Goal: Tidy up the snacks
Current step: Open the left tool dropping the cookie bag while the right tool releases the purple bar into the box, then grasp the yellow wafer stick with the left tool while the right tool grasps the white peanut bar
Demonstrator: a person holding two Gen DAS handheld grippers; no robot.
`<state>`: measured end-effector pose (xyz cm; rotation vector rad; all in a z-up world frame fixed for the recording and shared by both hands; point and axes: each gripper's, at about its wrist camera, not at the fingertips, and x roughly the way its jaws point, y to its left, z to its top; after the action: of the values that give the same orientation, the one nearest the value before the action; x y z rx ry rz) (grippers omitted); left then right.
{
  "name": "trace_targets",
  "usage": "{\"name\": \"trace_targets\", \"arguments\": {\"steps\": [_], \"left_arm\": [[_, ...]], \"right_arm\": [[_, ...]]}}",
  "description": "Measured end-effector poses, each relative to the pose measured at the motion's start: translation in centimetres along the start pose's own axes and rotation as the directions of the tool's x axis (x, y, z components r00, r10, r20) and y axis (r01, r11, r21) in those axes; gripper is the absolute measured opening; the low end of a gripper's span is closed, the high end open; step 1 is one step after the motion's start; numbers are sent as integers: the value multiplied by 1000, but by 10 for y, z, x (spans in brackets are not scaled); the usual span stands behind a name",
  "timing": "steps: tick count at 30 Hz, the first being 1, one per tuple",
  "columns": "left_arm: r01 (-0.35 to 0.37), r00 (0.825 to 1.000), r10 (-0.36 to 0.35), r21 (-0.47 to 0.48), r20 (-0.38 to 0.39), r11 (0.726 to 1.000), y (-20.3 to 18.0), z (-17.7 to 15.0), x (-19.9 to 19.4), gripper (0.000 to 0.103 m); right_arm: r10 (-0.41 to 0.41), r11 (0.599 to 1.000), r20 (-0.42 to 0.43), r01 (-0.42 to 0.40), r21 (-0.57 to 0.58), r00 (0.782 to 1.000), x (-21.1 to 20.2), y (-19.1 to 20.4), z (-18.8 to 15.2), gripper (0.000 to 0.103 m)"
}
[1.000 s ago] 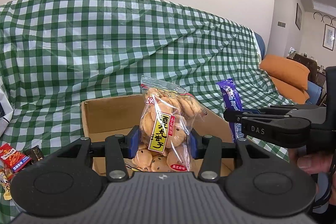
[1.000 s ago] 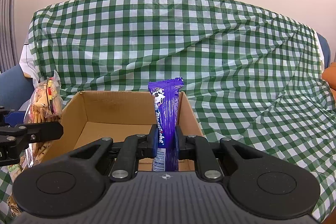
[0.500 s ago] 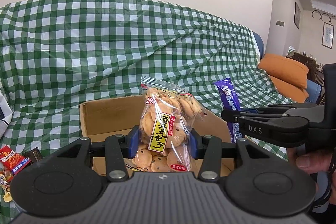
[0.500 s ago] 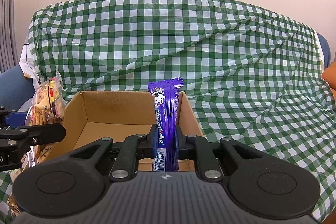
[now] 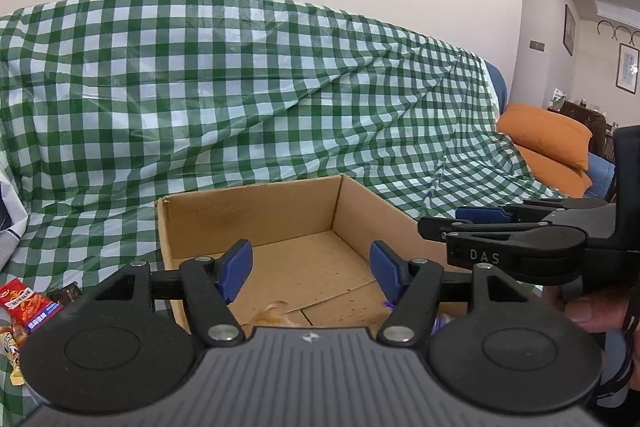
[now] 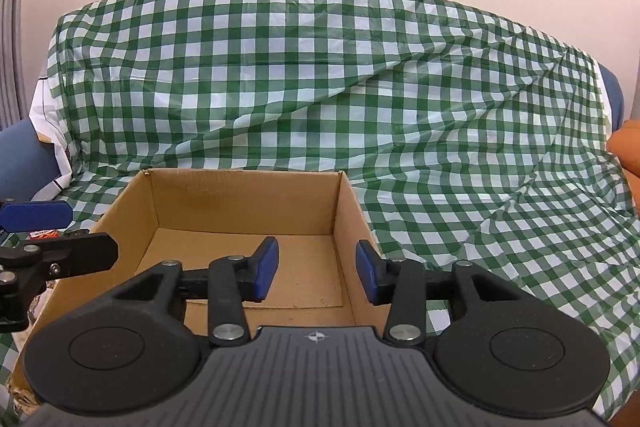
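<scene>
An open cardboard box (image 5: pixel 256 211) sits on the green checked cloth; it also shows in the right wrist view (image 6: pixel 244 203). My left gripper (image 5: pixel 311 267) is open and empty above the box's near part. A bit of the cookie bag (image 5: pixel 276 311) and a purple scrap (image 5: pixel 390 305) show low in the box, mostly hidden by the gripper body. My right gripper (image 6: pixel 317 273) is open and empty over the box's right side. It also shows at the right of the left wrist view (image 5: pixel 500 227).
A red snack packet (image 5: pixel 26 303) and a small dark packet (image 5: pixel 66 294) lie on the cloth left of the box. An orange cushion (image 5: pixel 548 143) lies far right. The cloth-covered sofa back (image 6: pixel 320 75) rises behind the box.
Both grippers have opened. The cookie bag has left the left gripper and the purple bar has left the right gripper; both have dropped into the box.
</scene>
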<state>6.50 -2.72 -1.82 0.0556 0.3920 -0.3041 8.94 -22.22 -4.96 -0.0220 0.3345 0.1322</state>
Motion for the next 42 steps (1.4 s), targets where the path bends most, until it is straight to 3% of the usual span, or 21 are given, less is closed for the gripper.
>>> {"name": "trace_targets", "arguments": {"steps": [5, 7, 12, 15, 18, 24, 28, 31, 34, 38, 42], "left_arm": [[-24, 1000, 24, 0, 7, 1000, 2, 0, -1, 68], [-53, 998, 52, 19, 28, 998, 2, -1, -3, 60], [-100, 994, 99, 47, 40, 994, 9, -3, -8, 26], [-110, 993, 108, 44, 44, 993, 18, -4, -16, 19], [-47, 999, 46, 11, 29, 999, 32, -2, -26, 11], [-63, 997, 62, 35, 39, 997, 43, -2, -43, 9], [-5, 999, 3, 29, 48, 1000, 56, 7, -58, 8], [-29, 998, 25, 72, 56, 997, 64, 19, -64, 8], [10, 1000, -11, 140, 6, 990, 77, 30, -60, 8], [-28, 998, 40, 245, -45, 969, 93, 33, -45, 9], [-104, 987, 125, 197, -99, 975, 127, 20, -32, 10]], "right_arm": [[-7, 1000, 0, 7, -5, 1000, 2, 2, 1, 45], [-12, 1000, 0, 12, -10, 1000, 3, 4, 1, 45], [-15, 1000, 6, 16, -16, 1000, 2, 9, 2, 45], [-16, 1000, 14, 16, -25, 1000, 2, 14, 3, 45], [-9, 999, 23, 10, -34, 1000, 0, 19, 3, 45], [12, 1000, 37, -11, -27, 999, 0, 29, 6, 45], [35, 999, 52, -35, -13, 998, -3, 40, 8, 44], [57, 998, 59, -57, -14, 997, -3, 50, 10, 42], [87, 996, 60, -85, -28, 994, -2, 62, 11, 36], [135, 990, 67, -131, -59, 989, -4, 80, 9, 28], [168, 982, 70, -161, -97, 983, -4, 96, 8, 28]]}}
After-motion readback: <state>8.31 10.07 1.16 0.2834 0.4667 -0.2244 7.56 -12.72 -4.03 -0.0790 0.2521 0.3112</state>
